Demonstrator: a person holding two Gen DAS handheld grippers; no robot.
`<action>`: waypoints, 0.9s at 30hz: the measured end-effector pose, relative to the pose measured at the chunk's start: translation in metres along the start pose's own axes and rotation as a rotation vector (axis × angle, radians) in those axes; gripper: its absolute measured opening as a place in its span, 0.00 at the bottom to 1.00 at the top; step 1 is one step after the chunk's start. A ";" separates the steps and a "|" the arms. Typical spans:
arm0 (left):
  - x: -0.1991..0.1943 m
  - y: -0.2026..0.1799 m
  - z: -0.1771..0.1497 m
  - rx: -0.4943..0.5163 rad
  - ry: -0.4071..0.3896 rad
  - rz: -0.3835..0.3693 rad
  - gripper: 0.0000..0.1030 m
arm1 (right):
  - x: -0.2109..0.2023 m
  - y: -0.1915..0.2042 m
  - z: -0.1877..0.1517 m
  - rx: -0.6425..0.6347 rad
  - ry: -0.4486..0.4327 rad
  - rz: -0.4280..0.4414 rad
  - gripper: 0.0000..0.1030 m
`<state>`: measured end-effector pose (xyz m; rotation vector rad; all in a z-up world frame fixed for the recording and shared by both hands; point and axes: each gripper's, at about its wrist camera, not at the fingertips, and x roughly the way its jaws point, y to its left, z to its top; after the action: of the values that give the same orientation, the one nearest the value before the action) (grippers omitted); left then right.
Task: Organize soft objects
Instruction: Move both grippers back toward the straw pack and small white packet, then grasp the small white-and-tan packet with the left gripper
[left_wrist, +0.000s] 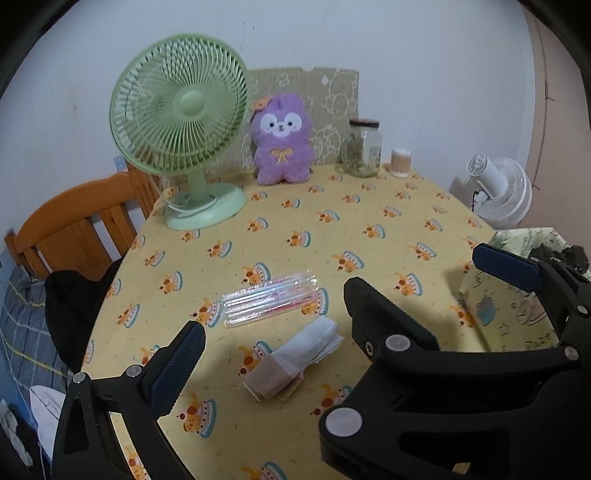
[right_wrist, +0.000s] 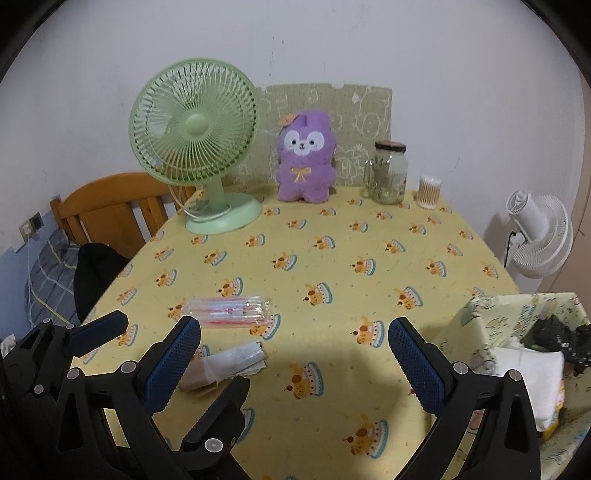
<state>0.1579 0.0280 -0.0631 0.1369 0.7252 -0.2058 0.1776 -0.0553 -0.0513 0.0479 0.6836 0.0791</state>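
A purple plush toy (left_wrist: 282, 140) sits upright at the back of the table; it also shows in the right wrist view (right_wrist: 306, 158). A folded white and brown paper pack (left_wrist: 291, 358) lies near the front, between the fingers of my open left gripper (left_wrist: 273, 325); it also shows in the right wrist view (right_wrist: 225, 363). A clear packet of straws (left_wrist: 271, 299) lies just beyond it. My right gripper (right_wrist: 293, 334) is open and empty over the cloth. A fabric basket (right_wrist: 480, 317) at the right holds a white cloth (right_wrist: 532, 373) and a dark item (right_wrist: 554, 334).
A green desk fan (right_wrist: 195, 144) stands back left, a glass jar (right_wrist: 388, 173) and a cotton swab tub (right_wrist: 428, 192) back right. A wooden chair (right_wrist: 107, 210) is left of the table, and a white floor fan (right_wrist: 535, 236) is to the right.
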 end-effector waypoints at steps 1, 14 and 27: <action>0.004 0.001 -0.001 0.000 0.008 0.000 1.00 | 0.003 0.000 -0.001 0.000 0.004 -0.001 1.00; 0.050 0.007 -0.009 0.016 0.110 -0.002 1.00 | 0.051 -0.004 -0.014 0.026 0.101 -0.017 1.00; 0.082 0.002 -0.020 0.006 0.218 -0.083 0.76 | 0.076 -0.012 -0.025 0.006 0.164 -0.079 0.97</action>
<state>0.2055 0.0227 -0.1326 0.1365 0.9481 -0.2754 0.2207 -0.0599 -0.1192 0.0206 0.8489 0.0053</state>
